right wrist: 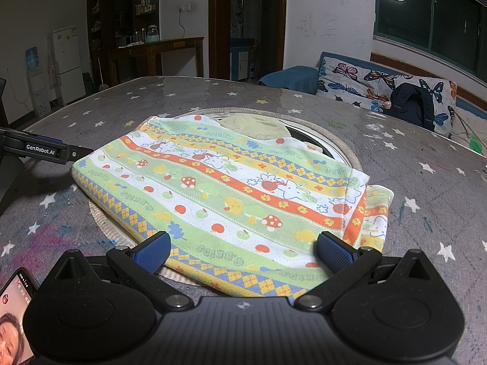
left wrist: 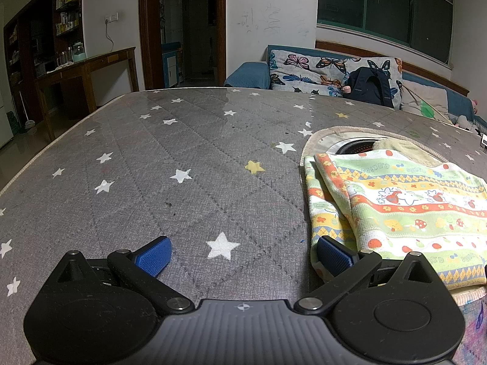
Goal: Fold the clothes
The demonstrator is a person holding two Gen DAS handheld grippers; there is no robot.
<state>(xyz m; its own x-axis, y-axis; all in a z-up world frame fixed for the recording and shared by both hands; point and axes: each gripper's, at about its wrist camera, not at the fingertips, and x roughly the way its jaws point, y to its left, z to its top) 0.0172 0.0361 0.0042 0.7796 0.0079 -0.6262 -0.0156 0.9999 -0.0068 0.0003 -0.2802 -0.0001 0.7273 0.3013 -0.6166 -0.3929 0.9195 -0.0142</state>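
Note:
A striped children's towel (right wrist: pixel 231 194) with mushrooms and rabbits lies folded flat on the star-patterned grey table cover (right wrist: pixel 426 158), over a round opening with a beige rim (right wrist: pixel 341 146). My right gripper (right wrist: pixel 243 251) is open, its blue pads over the towel's near edge, holding nothing. My left gripper (left wrist: pixel 243 257) is also open and empty, over bare cover at the towel's (left wrist: pixel 401 200) left edge; its right pad (left wrist: pixel 333 255) is against that edge. In the right wrist view the left gripper's fingertip (right wrist: pixel 79 153) points at the towel's far left corner. A pale yellowish cloth (right wrist: pixel 255 126) pokes out behind the towel.
A phone (right wrist: pixel 15 319) lies at the table's near left corner. Behind the table stand a blue sofa with a butterfly cushion (right wrist: pixel 380 88) and a dark backpack (right wrist: pixel 414 106). A wooden desk (left wrist: pixel 88 67), shelves and a doorway are at the back left.

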